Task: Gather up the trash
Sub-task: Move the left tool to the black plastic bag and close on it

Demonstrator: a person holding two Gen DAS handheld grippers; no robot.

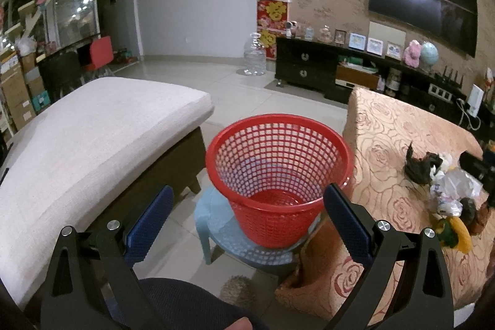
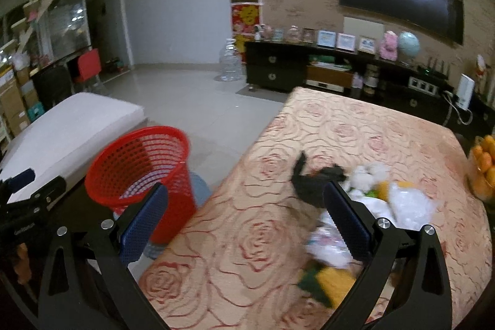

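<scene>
A red mesh wastebasket point(image 1: 278, 169) point(image 2: 145, 172) stands empty on a small blue stool point(image 1: 229, 234) beside a table with a rose-patterned cloth point(image 2: 278, 221). A heap of trash lies on that cloth: black crumpled plastic point(image 2: 312, 184) point(image 1: 420, 166), white tissue and bags point(image 2: 408, 206) point(image 1: 458, 184), and a yellow-green wrapper point(image 2: 331, 280) point(image 1: 458, 234). My left gripper point(image 1: 247, 215) is open just in front of the basket. My right gripper point(image 2: 244, 218) is open above the cloth, its right finger beside the heap, holding nothing.
A cushioned bench point(image 1: 92, 138) lies left of the basket. A dark TV cabinet point(image 1: 312, 67) with frames and a globe runs along the far wall, a large water bottle point(image 1: 255, 54) beside it. A bowl of oranges point(image 2: 484, 172) sits at the table's right edge.
</scene>
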